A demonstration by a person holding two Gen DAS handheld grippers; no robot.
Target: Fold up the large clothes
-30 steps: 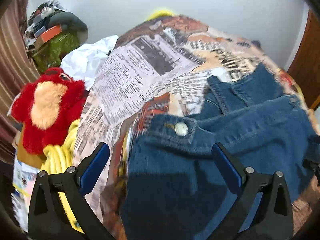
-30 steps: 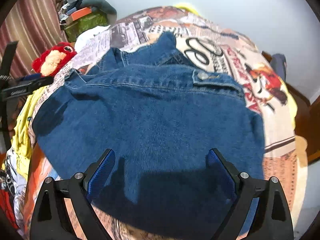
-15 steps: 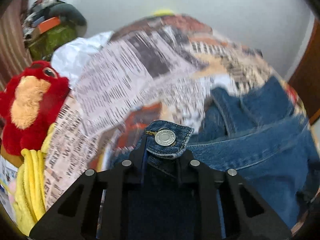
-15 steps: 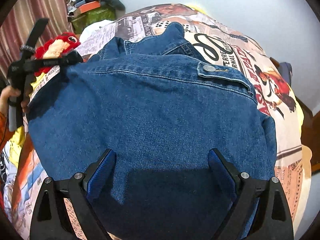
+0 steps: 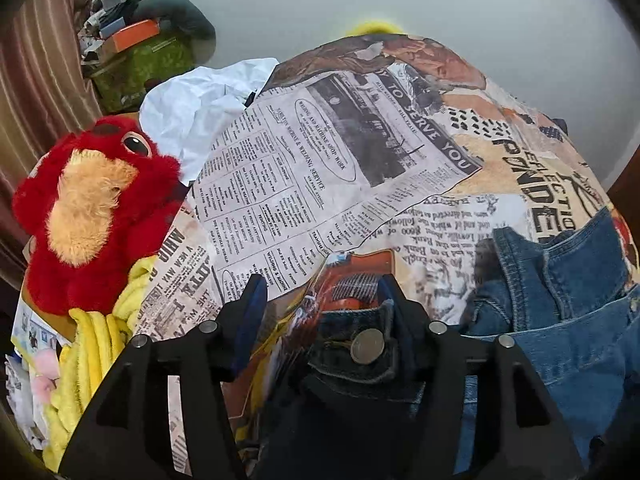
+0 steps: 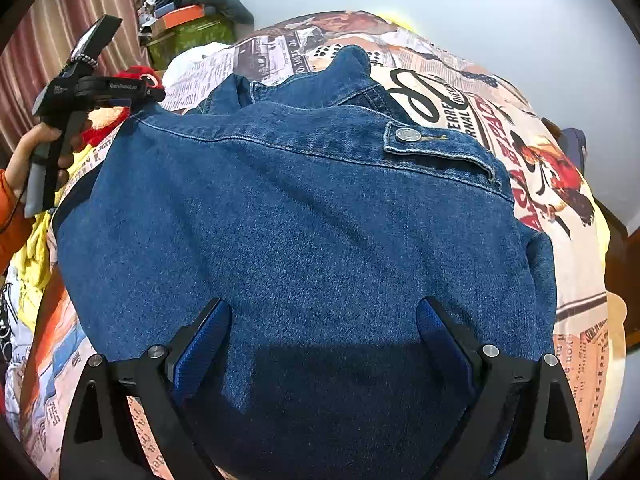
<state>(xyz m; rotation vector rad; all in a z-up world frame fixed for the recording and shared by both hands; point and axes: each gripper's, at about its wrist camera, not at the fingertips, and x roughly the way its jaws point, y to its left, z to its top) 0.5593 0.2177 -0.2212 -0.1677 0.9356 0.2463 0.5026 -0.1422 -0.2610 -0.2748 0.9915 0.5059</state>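
A blue denim jacket (image 6: 304, 216) lies spread on a bed with a newspaper-print sheet (image 6: 560, 184). In the left wrist view my left gripper (image 5: 320, 300) has its jaws partly open. A denim tab with a metal button (image 5: 367, 351) lies between them against the right finger, and the left finger stands apart from it. The rest of the jacket (image 5: 560, 320) lies to the right. My right gripper (image 6: 324, 320) is open over the jacket's near part, holding nothing. The left gripper (image 6: 92, 92) shows at the jacket's far left corner.
A red plush toy (image 5: 92, 208) and yellow cloth (image 5: 88, 344) sit at the bed's left edge. A white cloth (image 5: 200, 108) and a cluttered pile with a green box (image 5: 148, 60) lie beyond. A wall is behind the bed. Brown wood (image 6: 628, 288) stands at right.
My left gripper closed on the button tab half a second ago and has now partly opened again. The right gripper stayed open and came slightly closer over the jacket.
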